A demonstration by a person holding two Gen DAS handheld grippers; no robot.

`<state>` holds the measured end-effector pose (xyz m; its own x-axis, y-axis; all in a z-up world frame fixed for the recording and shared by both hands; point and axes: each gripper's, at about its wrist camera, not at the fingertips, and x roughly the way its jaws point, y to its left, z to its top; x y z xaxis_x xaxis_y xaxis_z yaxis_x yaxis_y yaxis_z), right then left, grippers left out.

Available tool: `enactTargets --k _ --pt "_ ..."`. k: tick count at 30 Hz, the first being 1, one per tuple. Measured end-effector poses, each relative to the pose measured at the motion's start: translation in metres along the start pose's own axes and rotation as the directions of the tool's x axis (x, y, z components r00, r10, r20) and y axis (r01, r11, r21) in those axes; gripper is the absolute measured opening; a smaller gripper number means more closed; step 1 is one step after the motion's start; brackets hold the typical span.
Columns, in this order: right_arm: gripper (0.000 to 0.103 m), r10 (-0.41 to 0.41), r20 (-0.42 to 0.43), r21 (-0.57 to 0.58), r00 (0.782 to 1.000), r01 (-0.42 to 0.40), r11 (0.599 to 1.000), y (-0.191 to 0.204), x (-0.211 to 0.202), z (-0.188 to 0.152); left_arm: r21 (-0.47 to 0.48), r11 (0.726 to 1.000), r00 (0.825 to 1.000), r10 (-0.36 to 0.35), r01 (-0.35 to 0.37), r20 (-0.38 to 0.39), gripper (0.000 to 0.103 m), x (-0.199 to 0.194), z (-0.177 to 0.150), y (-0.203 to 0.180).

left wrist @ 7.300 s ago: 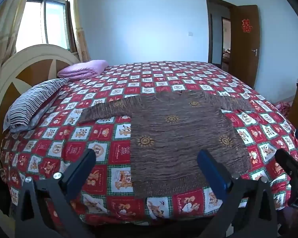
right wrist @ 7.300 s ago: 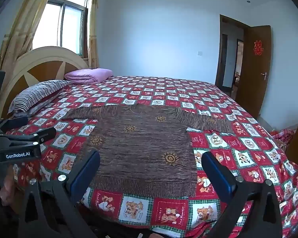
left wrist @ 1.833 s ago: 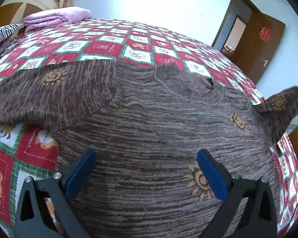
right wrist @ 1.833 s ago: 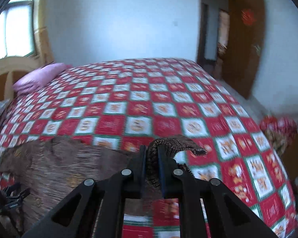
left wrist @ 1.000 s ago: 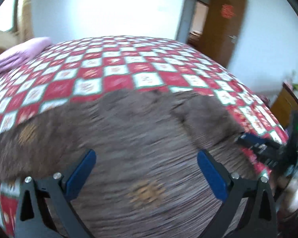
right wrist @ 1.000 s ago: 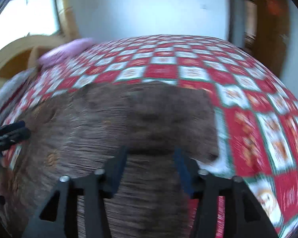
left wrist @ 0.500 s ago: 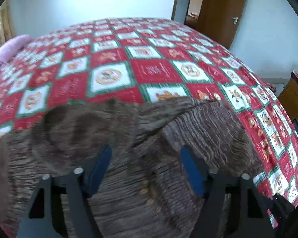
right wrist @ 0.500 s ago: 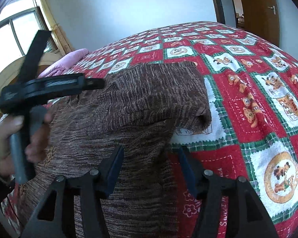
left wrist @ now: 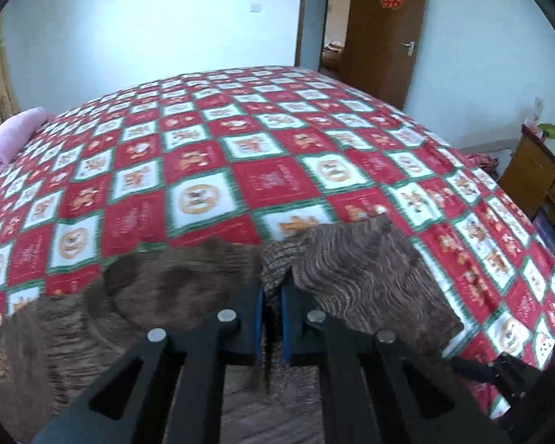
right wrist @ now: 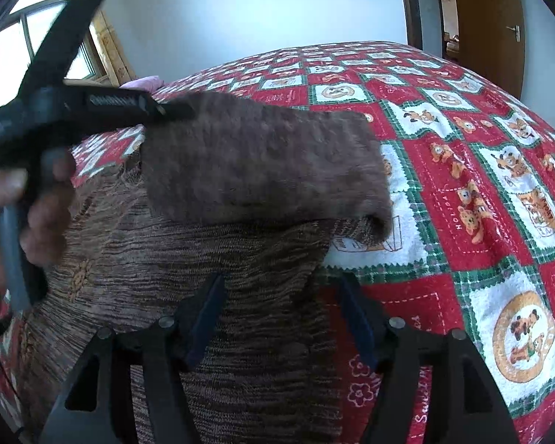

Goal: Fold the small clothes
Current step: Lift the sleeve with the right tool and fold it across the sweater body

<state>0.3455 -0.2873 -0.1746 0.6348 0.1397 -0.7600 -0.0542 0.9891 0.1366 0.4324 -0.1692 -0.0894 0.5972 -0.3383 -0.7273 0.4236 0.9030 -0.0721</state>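
Sweater (right wrist: 211, 259) on checkered bedspread (right wrist: 481, 192)

Left tongs (left wrist: 272, 309), wide apart a second ago, now pinched shut on a raised fold of the brown sweater (left wrist: 351, 273). Right tongs (right wrist: 281, 318), earlier clamped on a sleeve, now opening above the sweater's edge. Sleeve (right wrist: 262, 162) now folded across the body, towards nine o'clock.

- Left wrist view: close over the brown sweater (left wrist: 370, 273), facing across the bed (left wrist: 203, 155) toward the door (left wrist: 384, 29).
- Right wrist view: equally close, facing the window (right wrist: 37, 37).
- Both share sweater and bedspread.
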Motion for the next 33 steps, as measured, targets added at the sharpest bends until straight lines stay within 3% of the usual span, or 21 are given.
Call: enactTargets --k 3,7,9,11,12,15,18,20,22,25,31,33 --pt "0.066 -0.001 0.0 0.0 1.0 0.001 1.0 -0.001 0.001 0.0 -0.015 0.999 0.997 0.042 -0.043 -0.058 0.008 0.016 -0.006 0.02" --pt "0.068 -0.004 -0.006 -0.01 1.0 0.004 1.0 0.001 0.002 0.0 -0.063 0.992 0.984 0.103 -0.113 -0.145 0.026 0.033 -0.023 0.039" --pt "0.069 -0.005 -0.008 -0.015 1.0 0.005 1.0 0.002 0.002 -0.001 -0.099 0.987 0.983 0.111 -0.127 -0.149 0.026 0.033 -0.027 0.047" --pt "0.07 -0.003 -0.009 -0.014 1.0 0.003 1.0 0.002 0.002 0.0 -0.15 0.982 0.98 0.086 -0.114 -0.179 0.039 0.031 -0.031 0.053" --pt "0.07 -0.001 -0.009 -0.012 1.0 0.001 1.0 0.002 0.003 0.0 -0.179 0.978 0.979 0.074 -0.109 -0.192 0.053 0.028 -0.033 0.056" --pt "0.07 0.0 -0.011 -0.012 1.0 0.0 1.0 0.001 0.004 0.0 -0.248 0.969 0.989 -0.023 -0.014 -0.143 0.058 0.01 -0.048 0.054" --pt "0.071 -0.002 -0.011 -0.016 1.0 0.002 1.0 0.002 0.004 0.0 -0.219 0.975 0.986 -0.067 0.033 -0.154 0.057 0.011 -0.066 0.035" --pt "0.071 -0.001 -0.01 -0.014 1.0 0.001 1.0 0.002 0.004 -0.001 -0.155 0.988 0.986 -0.021 -0.005 -0.166 0.051 0.016 -0.071 0.021" --pt "0.071 0.004 -0.007 -0.01 1.0 -0.004 1.0 0.002 0.003 -0.001 -0.115 0.993 0.991 -0.016 0.001 -0.13 0.011 0.013 -0.07 0.015" --pt "0.071 0.024 0.003 0.012 1.0 -0.024 1.0 -0.001 0.0 -0.001 -0.147 0.989 0.993 -0.034 0.017 -0.116 0.009 0.001 -0.063 0.017" --pt "0.071 0.055 0.013 0.053 0.998 -0.055 0.997 -0.009 0.0 0.0 -0.106 0.994 0.993 -0.026 0.013 -0.119 0.009 -0.018 -0.064 0.021" --pt "0.071 0.048 0.011 0.046 0.999 -0.048 0.998 -0.007 0.0 0.0 -0.074 0.997 0.991 0.016 -0.026 -0.132 0.017 -0.011 -0.07 0.021"
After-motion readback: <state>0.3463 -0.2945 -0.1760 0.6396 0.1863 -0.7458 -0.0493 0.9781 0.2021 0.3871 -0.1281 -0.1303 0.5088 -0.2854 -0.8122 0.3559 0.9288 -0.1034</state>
